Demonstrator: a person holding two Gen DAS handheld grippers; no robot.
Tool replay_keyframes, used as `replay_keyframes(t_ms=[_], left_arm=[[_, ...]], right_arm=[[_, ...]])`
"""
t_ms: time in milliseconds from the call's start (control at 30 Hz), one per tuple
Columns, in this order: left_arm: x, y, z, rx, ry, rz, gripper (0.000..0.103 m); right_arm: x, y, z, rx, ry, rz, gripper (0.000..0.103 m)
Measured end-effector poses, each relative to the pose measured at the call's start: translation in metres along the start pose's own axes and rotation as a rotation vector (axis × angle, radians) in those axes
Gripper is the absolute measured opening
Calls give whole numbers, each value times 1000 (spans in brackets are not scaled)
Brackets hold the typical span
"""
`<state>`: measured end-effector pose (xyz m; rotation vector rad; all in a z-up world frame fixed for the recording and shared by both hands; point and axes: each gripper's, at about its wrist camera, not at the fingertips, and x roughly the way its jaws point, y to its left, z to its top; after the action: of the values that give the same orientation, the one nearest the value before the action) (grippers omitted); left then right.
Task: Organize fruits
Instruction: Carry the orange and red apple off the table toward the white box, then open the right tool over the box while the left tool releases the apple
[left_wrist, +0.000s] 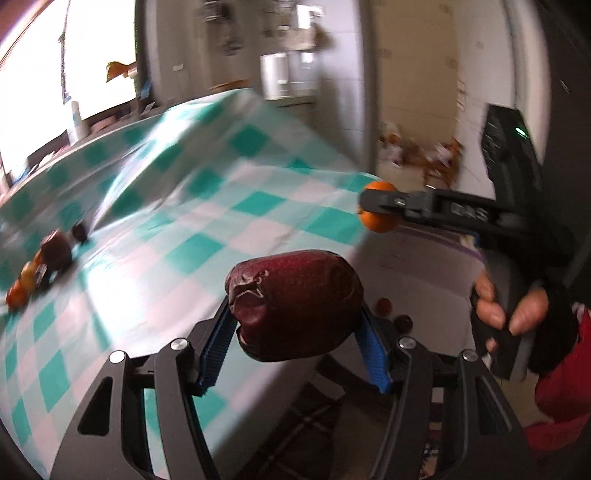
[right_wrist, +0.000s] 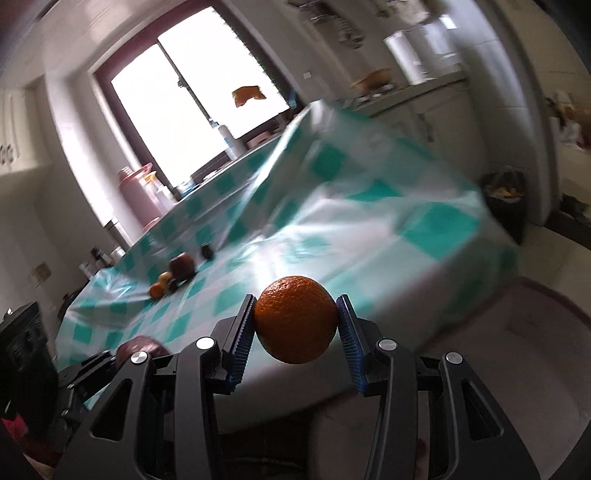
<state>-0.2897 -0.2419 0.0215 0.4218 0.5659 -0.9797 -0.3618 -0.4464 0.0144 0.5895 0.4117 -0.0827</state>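
Left tongs clamping apple — right tongs, orange.

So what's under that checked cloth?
A table, presumably, but the checked cloth covers the top and drapes over the edges, so nothing beneath shows. Only a cluster of small fruit sits on top.

small fruits: blurry, far left of the left gripper
bench: checks smeared
right gripper: far finger hidden
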Motion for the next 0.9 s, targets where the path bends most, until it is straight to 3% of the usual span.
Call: replay_keyframes(t_ms=[200,300,433,533,700,900], left_arm=[[27,-44,7,149,44,-73,62],[53,-67,6,218,107,-129,62],[105,-86,1,236,254,-202,62],[146,-98,-4,249,360,-211,62],[197,-106,-10,222,493,-207,62],[221,-110,-23,211,564,-207,62]], right_arm=[[-9,-49,-10,82,12,-178,44],[-9,-76,-15,137,56,-267,44],[10,-103,-19,111,188,-451,44],[41,-124,-27,29,382,-620,44],[69,-143,-50,-22,549,-684,44],[74,-153,-68,-34,622,-705,44]])
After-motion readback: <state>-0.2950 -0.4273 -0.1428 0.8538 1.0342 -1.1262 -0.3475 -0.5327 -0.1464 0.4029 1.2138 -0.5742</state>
